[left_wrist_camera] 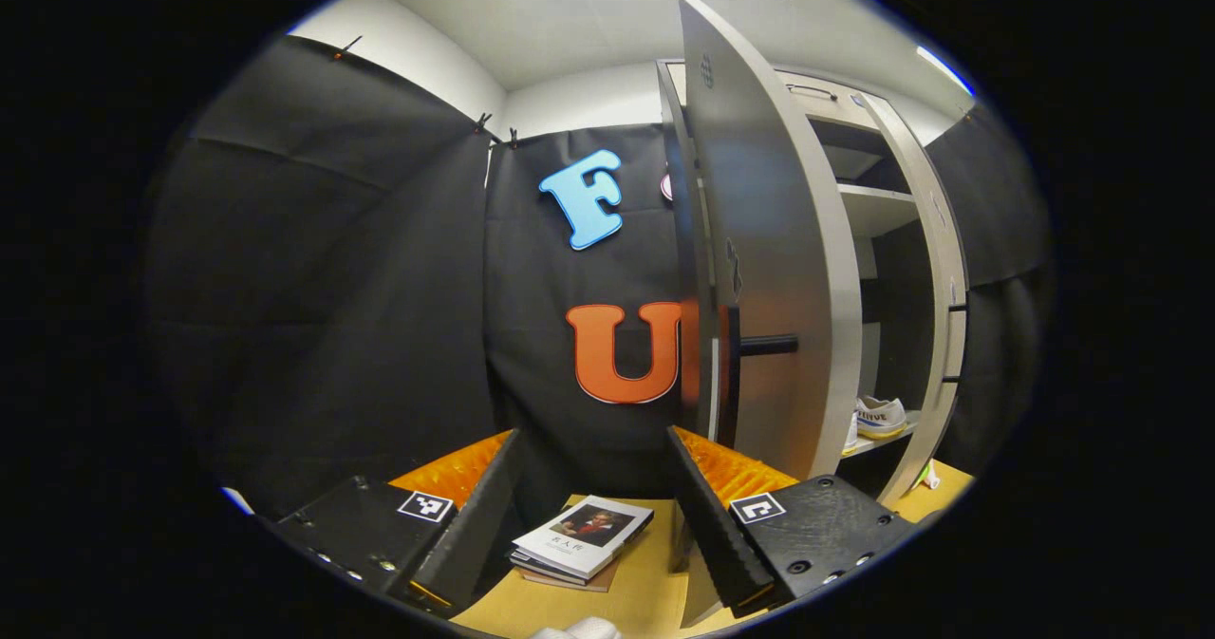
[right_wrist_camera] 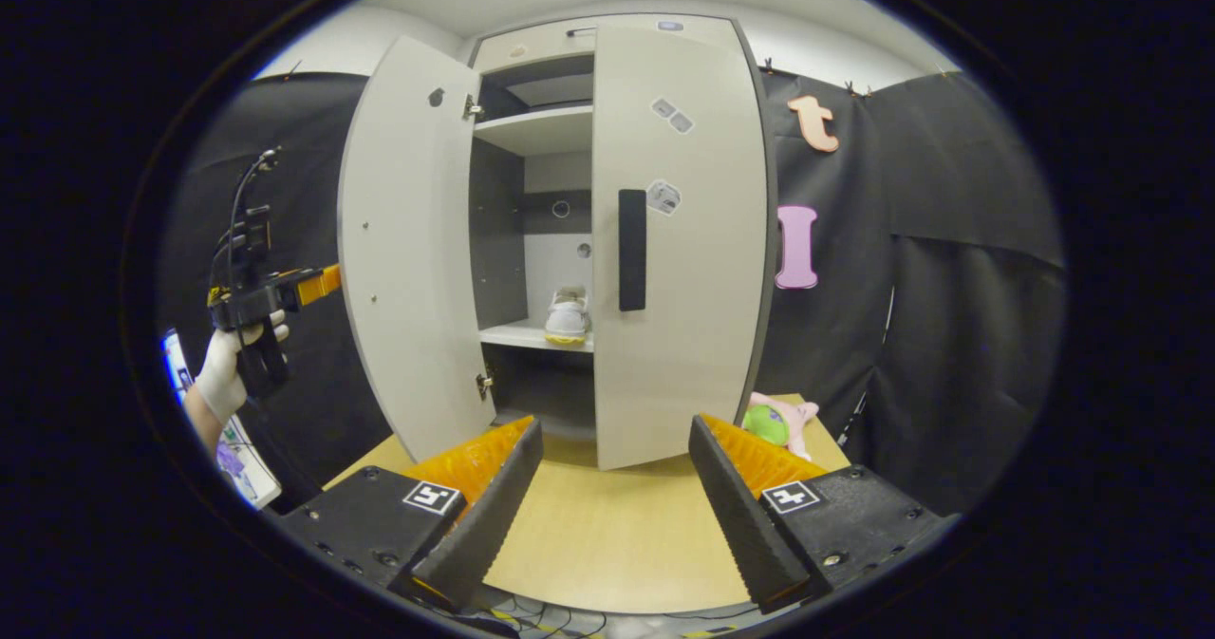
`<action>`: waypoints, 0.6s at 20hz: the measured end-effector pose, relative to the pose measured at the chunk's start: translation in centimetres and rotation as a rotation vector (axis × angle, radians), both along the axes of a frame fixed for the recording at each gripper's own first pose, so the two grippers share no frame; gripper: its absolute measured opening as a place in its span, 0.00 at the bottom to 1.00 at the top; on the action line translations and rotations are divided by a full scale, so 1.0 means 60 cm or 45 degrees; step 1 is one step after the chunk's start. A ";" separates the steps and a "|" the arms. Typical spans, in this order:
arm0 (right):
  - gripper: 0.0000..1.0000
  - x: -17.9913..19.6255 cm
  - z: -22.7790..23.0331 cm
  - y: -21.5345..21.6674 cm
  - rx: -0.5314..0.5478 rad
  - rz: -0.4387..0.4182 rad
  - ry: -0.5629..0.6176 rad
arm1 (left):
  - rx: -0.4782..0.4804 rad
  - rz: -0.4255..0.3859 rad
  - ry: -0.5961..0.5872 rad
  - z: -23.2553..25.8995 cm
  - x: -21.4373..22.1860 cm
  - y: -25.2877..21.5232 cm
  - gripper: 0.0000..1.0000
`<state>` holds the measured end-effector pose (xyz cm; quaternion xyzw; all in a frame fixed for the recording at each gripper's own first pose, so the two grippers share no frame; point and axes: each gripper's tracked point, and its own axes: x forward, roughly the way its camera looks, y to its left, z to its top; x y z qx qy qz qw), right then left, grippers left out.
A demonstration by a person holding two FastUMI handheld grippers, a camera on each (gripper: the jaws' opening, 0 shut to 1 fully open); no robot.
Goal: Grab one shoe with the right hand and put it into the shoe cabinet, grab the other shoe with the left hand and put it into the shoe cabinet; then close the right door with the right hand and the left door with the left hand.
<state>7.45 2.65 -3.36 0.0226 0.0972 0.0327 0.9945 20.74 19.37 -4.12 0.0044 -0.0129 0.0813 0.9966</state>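
Left door (left_wrist_camera: pixel 769 269) stands ajar, edge-on right of centre in my left gripper view, just beyond my left gripper (left_wrist_camera: pixel 593 516), fingers apart and empty; shoes (right_wrist_camera: pixel 568 318) sit shelved inside, so my left hand is nearer.

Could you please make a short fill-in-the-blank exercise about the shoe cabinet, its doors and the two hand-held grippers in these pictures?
1. The cabinet's right door is ____.
2. The left door stands ____.
3. A shoe rests on a ____ inside the shoe cabinet.
4. The right hand-held gripper and the left hand-held gripper each hold ____.

Missing words: closed; open; shelf; nothing
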 end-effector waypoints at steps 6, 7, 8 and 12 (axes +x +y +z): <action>1.00 0.000 -0.005 -0.030 -0.006 0.062 -0.003 | -0.005 -0.011 0.017 0.004 -0.009 -0.057 0.91; 1.00 0.004 -0.004 -0.038 -0.007 0.073 -0.006 | -0.004 -0.027 0.017 0.004 -0.007 -0.078 0.91; 1.00 0.009 -0.003 -0.046 -0.007 0.083 -0.004 | -0.011 -0.040 0.020 0.005 -0.006 -0.099 0.91; 1.00 0.019 -0.002 -0.077 -0.002 0.109 0.001 | -0.031 -0.129 0.021 0.008 0.012 -0.203 0.91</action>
